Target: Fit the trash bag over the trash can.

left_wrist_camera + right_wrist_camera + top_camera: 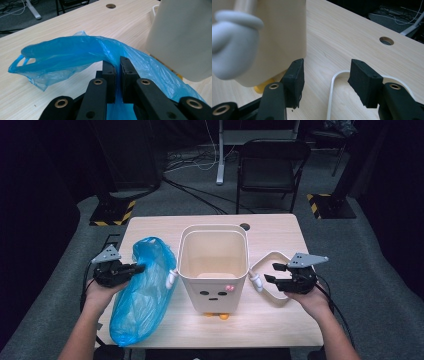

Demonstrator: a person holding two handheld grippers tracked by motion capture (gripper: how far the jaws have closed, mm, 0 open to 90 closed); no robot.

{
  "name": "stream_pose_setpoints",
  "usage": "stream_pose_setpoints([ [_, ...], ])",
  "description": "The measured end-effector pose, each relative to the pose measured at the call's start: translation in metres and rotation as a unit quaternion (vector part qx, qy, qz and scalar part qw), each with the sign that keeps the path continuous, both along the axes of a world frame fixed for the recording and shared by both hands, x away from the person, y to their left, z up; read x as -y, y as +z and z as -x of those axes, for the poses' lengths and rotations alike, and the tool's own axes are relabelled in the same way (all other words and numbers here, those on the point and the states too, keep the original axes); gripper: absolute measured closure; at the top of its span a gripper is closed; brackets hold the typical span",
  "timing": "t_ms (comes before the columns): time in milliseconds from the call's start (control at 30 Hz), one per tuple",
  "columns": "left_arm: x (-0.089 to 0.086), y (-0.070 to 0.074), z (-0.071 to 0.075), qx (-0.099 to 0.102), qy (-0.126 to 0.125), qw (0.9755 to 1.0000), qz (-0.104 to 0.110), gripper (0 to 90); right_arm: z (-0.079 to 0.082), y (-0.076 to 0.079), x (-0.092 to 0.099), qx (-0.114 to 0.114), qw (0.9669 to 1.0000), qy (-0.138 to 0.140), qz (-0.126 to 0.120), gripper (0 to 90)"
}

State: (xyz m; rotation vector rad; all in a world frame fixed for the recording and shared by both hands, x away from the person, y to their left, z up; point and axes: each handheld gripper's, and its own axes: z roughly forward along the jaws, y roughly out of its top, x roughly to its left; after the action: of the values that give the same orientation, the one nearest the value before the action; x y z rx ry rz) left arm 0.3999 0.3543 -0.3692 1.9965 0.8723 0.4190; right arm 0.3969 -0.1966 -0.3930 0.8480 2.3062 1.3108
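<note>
- We see the left gripper with jaws clamped on the blue plastic bag; the film is pinched between them in the left gripper view.
- The bag lies on the surface just left of the cream bin; its lower end hangs over the near edge.
- The right gripper has jaws apart, with nothing between them.
- The white ring lies on the surface under those jaws, partly hidden by the gripper.
- In the right gripper view, the bin's white arm is blurred and cut off at the frame edge.
</note>
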Motion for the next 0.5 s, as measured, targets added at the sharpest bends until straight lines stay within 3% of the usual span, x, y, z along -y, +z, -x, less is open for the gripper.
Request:
stream_pose_setpoints([
  [300, -0.001, 0.016, 0.003, 0.006, -0.013, 0.9999, 0.000, 84.3, 0.004, 0.021, -0.003, 0.006, 0.9997, 0.014, 0.018, 43.7],
  [500, 0.001, 0.034, 0.006, 0.016, -0.031, 0.9993, 0.012, 84.6, 0.010, 0.039, -0.007, 0.006, 0.9993, 0.035, 0.014, 43.9],
])
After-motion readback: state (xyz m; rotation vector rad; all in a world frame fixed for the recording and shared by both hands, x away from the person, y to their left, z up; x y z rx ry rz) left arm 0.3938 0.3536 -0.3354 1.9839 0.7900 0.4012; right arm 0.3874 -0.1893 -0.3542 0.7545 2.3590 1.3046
